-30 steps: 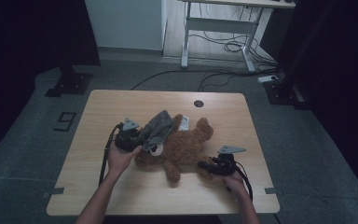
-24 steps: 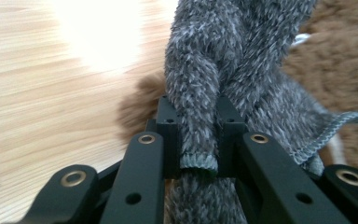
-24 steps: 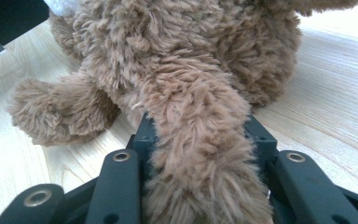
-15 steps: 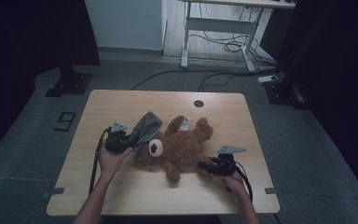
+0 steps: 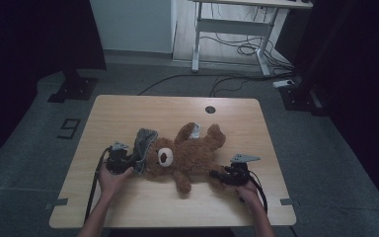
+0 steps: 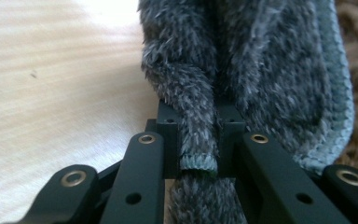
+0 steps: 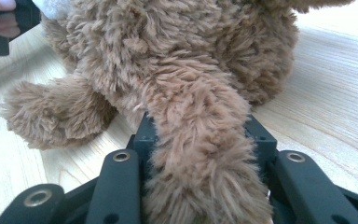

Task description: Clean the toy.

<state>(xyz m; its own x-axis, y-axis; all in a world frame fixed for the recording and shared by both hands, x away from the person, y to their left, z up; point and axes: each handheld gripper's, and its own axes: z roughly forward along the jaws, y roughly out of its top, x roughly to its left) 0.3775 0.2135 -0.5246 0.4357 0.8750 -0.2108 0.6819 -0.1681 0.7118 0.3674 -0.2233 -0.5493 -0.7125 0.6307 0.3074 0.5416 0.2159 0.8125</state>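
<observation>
- The work in hand looks like dressing or undressing a teddy bear [image 5: 182, 157], which lies on its back in the middle of the worktop [image 5: 128, 113] with its head toward the person's left.
- The left tongs [image 5: 128, 162] are pinching a fold of a grey fleece garment [image 5: 144, 143] that sits bunched just beside the bear's head.
- The right tongs [image 5: 216, 174] are clamped on one of the bear's legs, pinning the toy in place.
- Next move, as I judge it: draw the garment along the head while the leg grip holds firm; a pull that is too sharp could drag the whole bear.
- The left gripper view shows the garment's stitched teal hem [image 6: 198, 162] caught between the jaws; the high view is too distant for that.
- The right gripper view shows the leg [image 7: 200, 154] bulging between the jaws.
</observation>
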